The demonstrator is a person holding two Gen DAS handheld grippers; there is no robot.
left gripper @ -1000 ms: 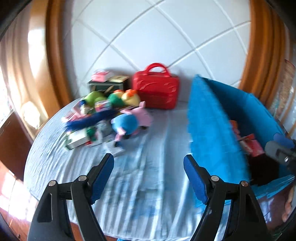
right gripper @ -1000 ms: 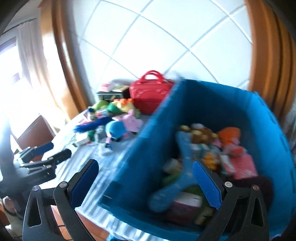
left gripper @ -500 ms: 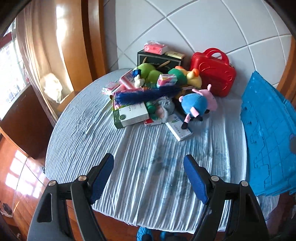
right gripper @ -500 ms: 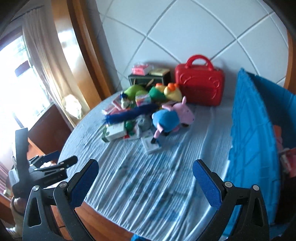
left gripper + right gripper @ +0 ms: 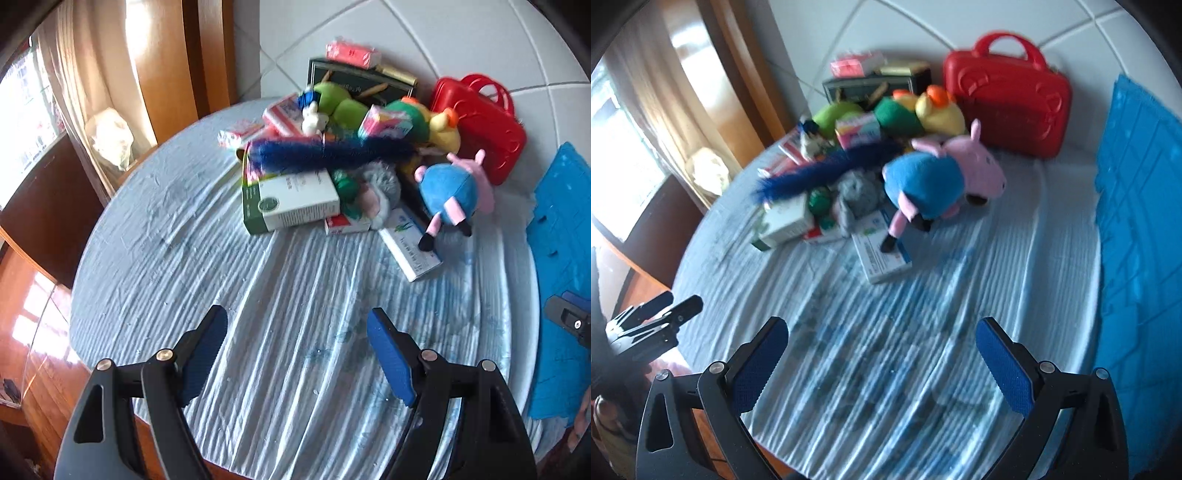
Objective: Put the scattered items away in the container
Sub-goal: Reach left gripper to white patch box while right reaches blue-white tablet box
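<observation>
A heap of items lies at the far side of the round table [image 5: 184, 236]: a pig plush in blue [image 5: 454, 192] [image 5: 934, 181], a fuzzy blue duster [image 5: 325, 155] [image 5: 820, 173], a white and green box [image 5: 291, 203] [image 5: 783, 221], a flat medicine box [image 5: 410, 243] [image 5: 882, 254], and green and yellow plush toys [image 5: 424, 122] [image 5: 923, 110]. The blue container [image 5: 561, 236] [image 5: 1141, 221] stands at the right. My left gripper [image 5: 297, 328] is open over bare cloth, well short of the heap. My right gripper [image 5: 881, 336] is open too, with nothing between its fingers.
A red toy case [image 5: 480, 122] [image 5: 1008, 99] and a dark box [image 5: 354, 81] with small packs on top stand behind the heap by the tiled wall. The table drops off at the left to a wooden floor [image 5: 26, 325]. A curtain [image 5: 85, 85] hangs at the window.
Both grippers swung left from the blue container and sank towards the table. The heap now looks nearer and larger in both views. Both stayed open.
</observation>
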